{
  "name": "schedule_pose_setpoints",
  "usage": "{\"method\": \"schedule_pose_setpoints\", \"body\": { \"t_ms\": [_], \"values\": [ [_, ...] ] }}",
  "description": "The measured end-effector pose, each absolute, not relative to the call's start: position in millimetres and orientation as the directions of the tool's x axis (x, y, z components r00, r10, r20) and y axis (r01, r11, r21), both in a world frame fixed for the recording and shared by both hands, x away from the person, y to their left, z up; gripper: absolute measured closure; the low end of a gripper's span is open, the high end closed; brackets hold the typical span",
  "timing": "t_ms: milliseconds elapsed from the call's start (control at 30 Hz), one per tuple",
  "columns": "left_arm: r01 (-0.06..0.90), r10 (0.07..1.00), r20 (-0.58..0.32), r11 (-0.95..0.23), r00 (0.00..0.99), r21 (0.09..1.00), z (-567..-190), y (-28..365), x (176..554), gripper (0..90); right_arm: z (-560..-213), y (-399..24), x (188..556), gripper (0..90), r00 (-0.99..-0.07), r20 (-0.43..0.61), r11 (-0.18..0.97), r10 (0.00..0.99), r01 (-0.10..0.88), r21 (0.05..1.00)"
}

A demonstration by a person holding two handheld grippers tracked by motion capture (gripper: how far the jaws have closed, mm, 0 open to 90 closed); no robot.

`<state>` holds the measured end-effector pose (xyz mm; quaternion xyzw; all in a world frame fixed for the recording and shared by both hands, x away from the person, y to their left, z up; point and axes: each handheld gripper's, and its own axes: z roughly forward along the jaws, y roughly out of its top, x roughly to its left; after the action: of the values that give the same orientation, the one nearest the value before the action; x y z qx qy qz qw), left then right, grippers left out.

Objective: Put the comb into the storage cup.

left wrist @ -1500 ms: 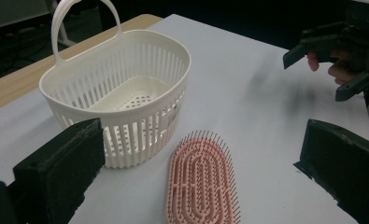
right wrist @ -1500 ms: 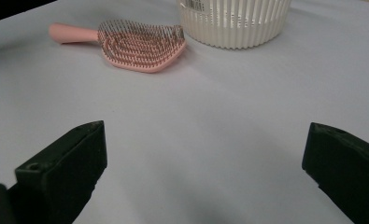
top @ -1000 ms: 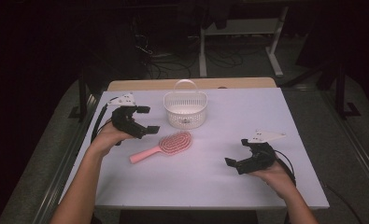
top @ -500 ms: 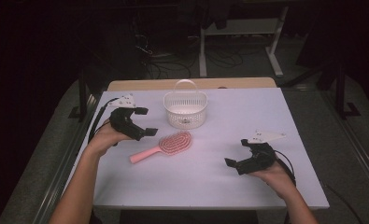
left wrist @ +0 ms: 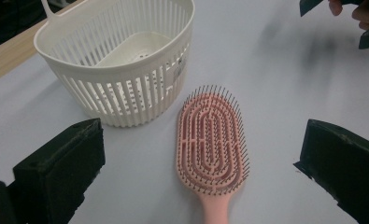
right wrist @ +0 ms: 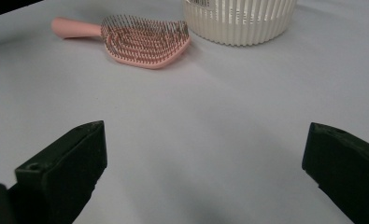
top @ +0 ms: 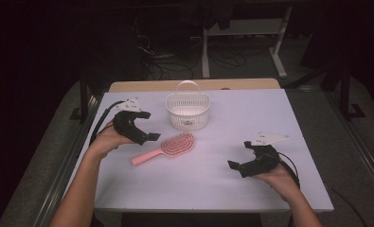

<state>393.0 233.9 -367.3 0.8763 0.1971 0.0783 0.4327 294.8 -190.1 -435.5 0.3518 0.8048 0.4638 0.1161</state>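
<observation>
Two tongs are held over the pale worktop (top: 213,189), one in each of the person's hands, and both stand with their jaws wide apart and nothing between them. The left tongs (top: 144,126) hover at the worktop's left side, pointing toward the middle, with the pink hairbrush (top: 168,148) lying just beside and slightly nearer the person than their tips. In the left gripper view the hairbrush (left wrist: 213,147) lies bristles up on the worktop, its oval head centred between the two black jaws but beyond them, not touched by either, and its handle runs down toward the bottom edge of that view. The white slatted basket (top: 188,109) stands upright just beyond the brush head, close to it but apart; in the left gripper view the basket (left wrist: 121,60) sits up and to the left of the brush. The right tongs (top: 239,156) are held low at the right side of the worktop, well apart from the hairbrush, their tips turned toward the left. In the right gripper view the hairbrush (right wrist: 140,39) lies far off at the top, handle pointing left, with the basket (right wrist: 238,18) to its right, and bare worktop stretches between the jaws.
</observation>
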Motion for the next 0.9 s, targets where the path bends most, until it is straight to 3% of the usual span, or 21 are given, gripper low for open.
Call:
{"method": "schedule_pose_setpoints", "body": {
  "t_ms": [900],
  "values": [
    [0.288, 0.395, -0.015, -0.643, 0.919, 0.709, -376.7, 226.1, 392.5, 0.2, -436.3, -190.1, 295.7, 0.0, -0.727, 0.138, 0.327, 0.672, 0.459, 0.826]
  ]
}}
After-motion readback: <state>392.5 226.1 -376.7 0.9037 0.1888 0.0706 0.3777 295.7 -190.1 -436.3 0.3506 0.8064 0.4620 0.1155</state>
